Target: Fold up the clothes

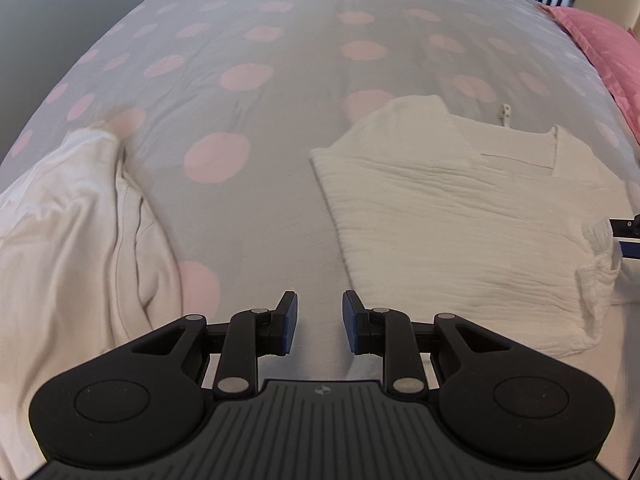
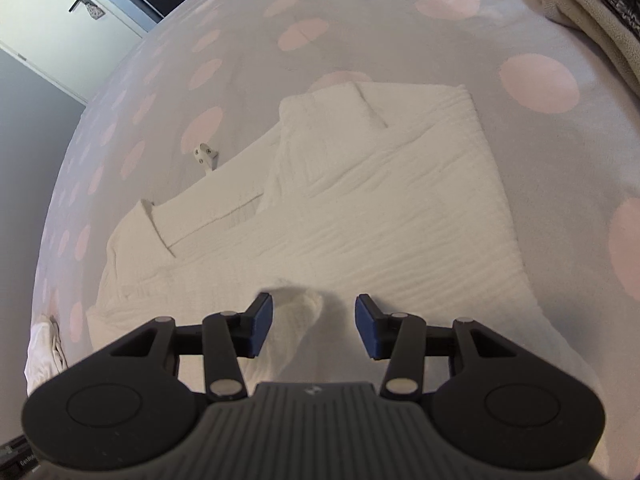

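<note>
A cream crinkled garment (image 1: 460, 208) lies partly folded on the polka-dot bedspread (image 1: 248, 92); it fills the middle of the right wrist view (image 2: 380, 204). My left gripper (image 1: 319, 322) is open and empty, low over bare bedspread just left of the garment's near edge. My right gripper (image 2: 314, 328) is open, with a raised bunched corner of the garment (image 2: 296, 316) between its jaws, against the left pad. The right gripper's tip shows at the right edge of the left wrist view (image 1: 628, 236). A second, smooth white garment (image 1: 76, 240) lies crumpled at the left.
A small white plastic clip (image 2: 206, 156) lies on the bedspread beside the garment, also in the left wrist view (image 1: 505, 114). A pink pillow (image 1: 604, 44) sits at the far right. A beige blanket (image 2: 592, 20) lies at the upper right. A white door (image 2: 60, 20) stands beyond the bed.
</note>
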The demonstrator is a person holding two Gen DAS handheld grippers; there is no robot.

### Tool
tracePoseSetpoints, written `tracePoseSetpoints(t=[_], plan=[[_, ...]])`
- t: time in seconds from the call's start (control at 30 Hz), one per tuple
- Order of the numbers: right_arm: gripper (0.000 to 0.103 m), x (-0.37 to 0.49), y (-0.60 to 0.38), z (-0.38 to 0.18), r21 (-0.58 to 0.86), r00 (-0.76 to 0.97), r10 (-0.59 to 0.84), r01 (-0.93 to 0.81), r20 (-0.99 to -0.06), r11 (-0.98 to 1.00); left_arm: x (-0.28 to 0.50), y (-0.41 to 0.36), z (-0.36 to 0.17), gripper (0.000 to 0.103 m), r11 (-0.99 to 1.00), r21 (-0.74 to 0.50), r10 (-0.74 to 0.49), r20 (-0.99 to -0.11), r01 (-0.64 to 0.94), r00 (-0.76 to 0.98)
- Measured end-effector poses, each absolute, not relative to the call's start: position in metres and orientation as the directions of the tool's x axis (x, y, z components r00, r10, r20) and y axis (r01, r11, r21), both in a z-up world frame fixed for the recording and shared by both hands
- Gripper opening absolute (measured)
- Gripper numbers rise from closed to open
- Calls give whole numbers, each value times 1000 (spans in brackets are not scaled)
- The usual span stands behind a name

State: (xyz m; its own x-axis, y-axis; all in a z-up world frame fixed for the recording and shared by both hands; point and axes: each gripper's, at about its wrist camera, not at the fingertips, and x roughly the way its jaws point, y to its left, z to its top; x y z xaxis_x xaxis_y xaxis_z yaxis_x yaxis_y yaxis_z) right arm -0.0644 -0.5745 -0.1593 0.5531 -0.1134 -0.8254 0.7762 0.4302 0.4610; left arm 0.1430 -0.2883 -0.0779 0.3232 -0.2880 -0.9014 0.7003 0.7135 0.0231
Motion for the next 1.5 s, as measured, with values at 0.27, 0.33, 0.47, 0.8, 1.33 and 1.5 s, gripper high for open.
tracePoseSetpoints(t=[0.27, 0.33, 0.47, 0.8, 1.33, 1.5], plan=[[4, -59, -576, -151, 473, 595, -134, 738, -792, 481, 144, -288, -81, 23, 707, 28, -287, -902, 706, 323], [3, -58, -575, -139, 465, 611, -154, 720, -776, 515, 143, -289, -81, 23, 701, 29, -290, -902, 712, 321], [3, -62, -574, -110, 471, 688, -211, 656, -694, 590, 141, -291, -82, 23, 700, 28, -290, -902, 714, 320], [35, -71, -591, -124, 436, 621, -278, 742, -733, 509, 140, -295, -84, 23, 694, 28, -289, -905, 719, 314], [41, -40, -535, -118, 323, 560, -169, 669, -811, 670, 94, -297, -101, 37, 368, 110, -304, -924, 923, 232], [46, -47, -540, -116, 366, 574, -153, 681, -804, 634, 70, -308, -119, 38, 287, 255, -281, -899, 923, 336]])
